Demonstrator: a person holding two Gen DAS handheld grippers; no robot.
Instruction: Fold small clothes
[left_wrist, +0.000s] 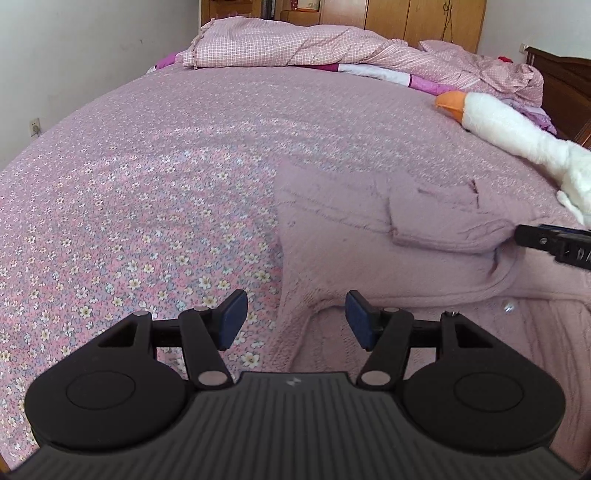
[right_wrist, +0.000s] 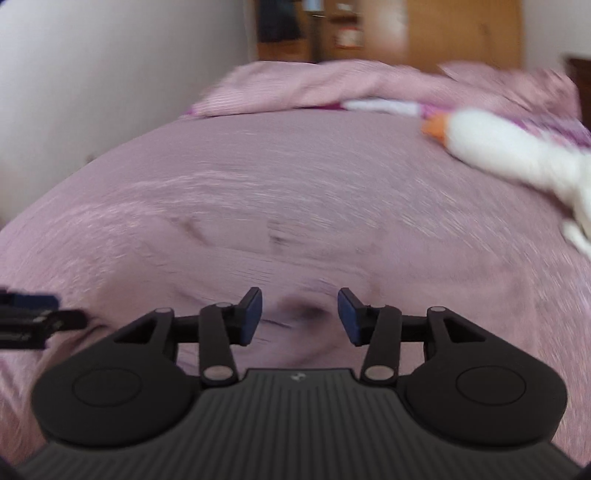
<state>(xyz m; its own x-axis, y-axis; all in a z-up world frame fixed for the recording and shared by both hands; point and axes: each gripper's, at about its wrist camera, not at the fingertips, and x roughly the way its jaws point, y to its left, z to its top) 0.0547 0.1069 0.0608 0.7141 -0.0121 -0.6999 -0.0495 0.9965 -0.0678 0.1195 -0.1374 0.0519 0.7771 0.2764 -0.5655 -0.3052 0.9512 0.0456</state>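
Both grippers (left_wrist: 295, 319) (right_wrist: 300, 316) hover agape over pink garment (left_wrist: 388, 236).

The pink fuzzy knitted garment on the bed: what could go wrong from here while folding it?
1. The pink fuzzy knitted garment nearly matches the floral pink bedspread, so its edges may be misjudged.
2. The white plush goose toy lies near the garment's far side; a fold could catch it.
3. The right wrist view is blurred, so the open right gripper may grasp imprecisely.

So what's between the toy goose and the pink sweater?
Nothing: in the left wrist view the toy goose lies right against the pink sweater, on the bedspread.
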